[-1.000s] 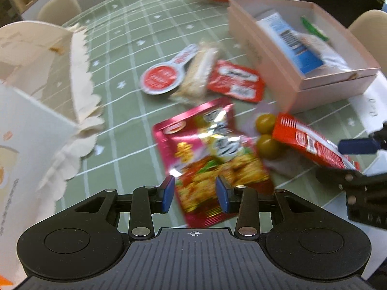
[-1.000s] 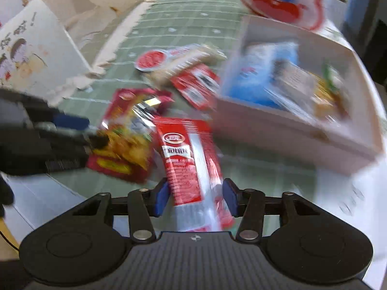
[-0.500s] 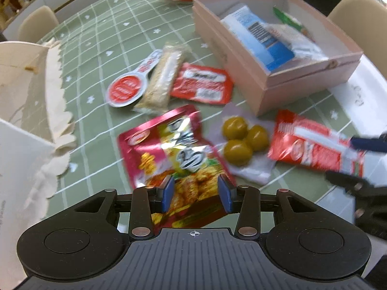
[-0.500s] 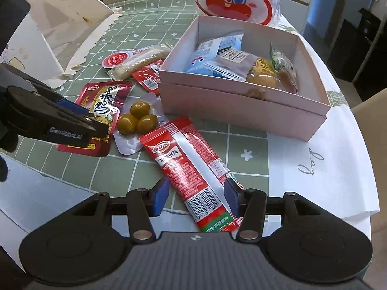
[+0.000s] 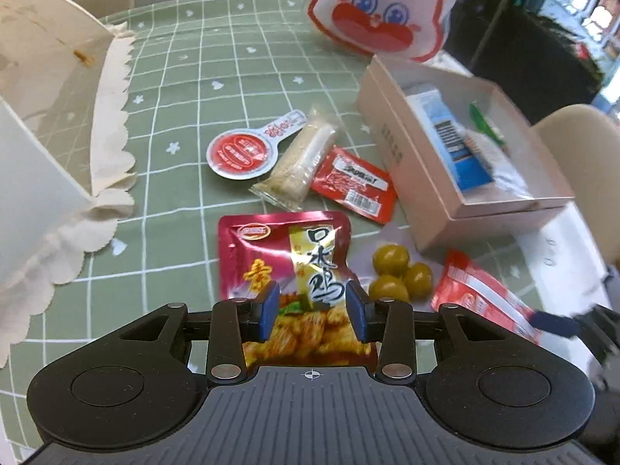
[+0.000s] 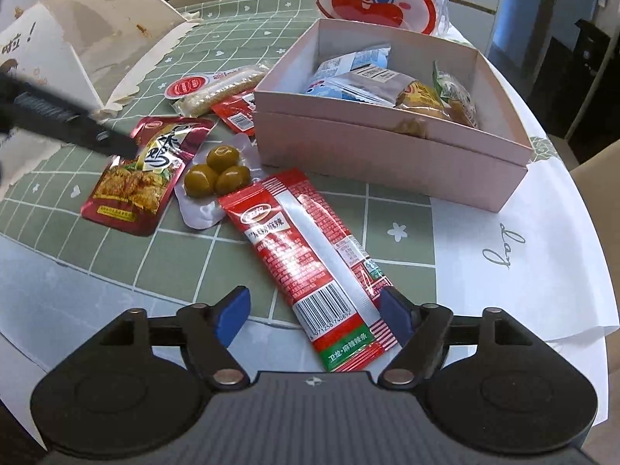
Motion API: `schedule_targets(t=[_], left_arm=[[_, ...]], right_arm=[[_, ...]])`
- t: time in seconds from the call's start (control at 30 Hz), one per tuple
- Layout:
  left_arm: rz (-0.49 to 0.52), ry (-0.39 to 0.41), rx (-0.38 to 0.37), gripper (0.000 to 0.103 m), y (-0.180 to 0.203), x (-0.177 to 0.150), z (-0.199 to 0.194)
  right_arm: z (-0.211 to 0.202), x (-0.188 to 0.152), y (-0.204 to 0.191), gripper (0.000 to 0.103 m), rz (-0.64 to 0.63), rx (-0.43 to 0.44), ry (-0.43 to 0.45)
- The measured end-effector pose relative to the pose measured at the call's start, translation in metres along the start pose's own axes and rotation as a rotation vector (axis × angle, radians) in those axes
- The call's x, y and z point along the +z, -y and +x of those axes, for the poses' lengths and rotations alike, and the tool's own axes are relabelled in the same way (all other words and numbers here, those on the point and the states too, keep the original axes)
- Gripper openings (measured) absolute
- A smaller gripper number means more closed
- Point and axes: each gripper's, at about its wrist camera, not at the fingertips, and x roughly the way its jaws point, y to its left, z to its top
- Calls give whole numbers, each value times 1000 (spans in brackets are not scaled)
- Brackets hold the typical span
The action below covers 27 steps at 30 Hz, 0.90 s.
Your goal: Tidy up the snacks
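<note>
Task approx. half done: your pink box (image 6: pixel 387 155) already held several pkts; six snacks lay loose on the bench (image 6: pixel 395 209). Right hand-held gripper (image 6: pixel 314 316) was opening over the long red pkt (image 6: pixel 306 259), no pinch. Left hand-held gripper (image 5: pixel 312 310) was closing astride the chicken pkt (image 5: pixel 286 255), not yet pinching.

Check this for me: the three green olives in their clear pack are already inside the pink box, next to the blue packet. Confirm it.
Not right. The three green olives in their clear pack lie on the table, outside the pink box, between the dark red chicken snack pouch and the long red packet. The blue packet is indeed in the box. The right wrist view shows this clearly.
</note>
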Motion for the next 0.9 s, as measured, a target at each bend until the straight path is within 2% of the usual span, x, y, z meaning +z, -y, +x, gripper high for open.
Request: schedule_targets(t=[0.1,0.13,0.2,0.27,0.37,0.43,0.5,0.57,0.63,0.77,0.83,0.87,0.9], left_arm=[[47,16,58,50,19,0,12],[66,15,52,51,25,1,12],[78,29,-9,50,31,2,9],[132,38,-71,50,39,1,6],[206,13,-128,50,50,-2,9],[238,6,-126,50,57,-4,14],[279,10,-81,50,65,-5,22],[280,7,-62,52,66,-5,31],[255,-6,-90,53,61,-1,38],[271,-2,-132,53,53,-2,36],[291,-24,-133,53,49,-6,31],[307,-37,-131,53,47,-9,28],[322,-45,-131,53,44,-13,24]], right_arm=[[1,-4,-4,83,-26,-7,15],[1,-5,-3,83,-24,-4,20],[1,-6,-2,85,-20,4,25],[1,-7,1,86,-26,15,27],[0,-8,4,86,-52,28,33],[-2,-9,9,86,-57,31,48],[-6,-9,14,86,-65,28,70],[-8,-7,17,86,-84,23,85],[-7,-3,18,86,-114,24,97],[3,5,12,85,-193,60,97],[10,9,10,80,-190,77,75],[13,12,10,71,-176,89,48],[12,12,11,70,-158,108,39]])
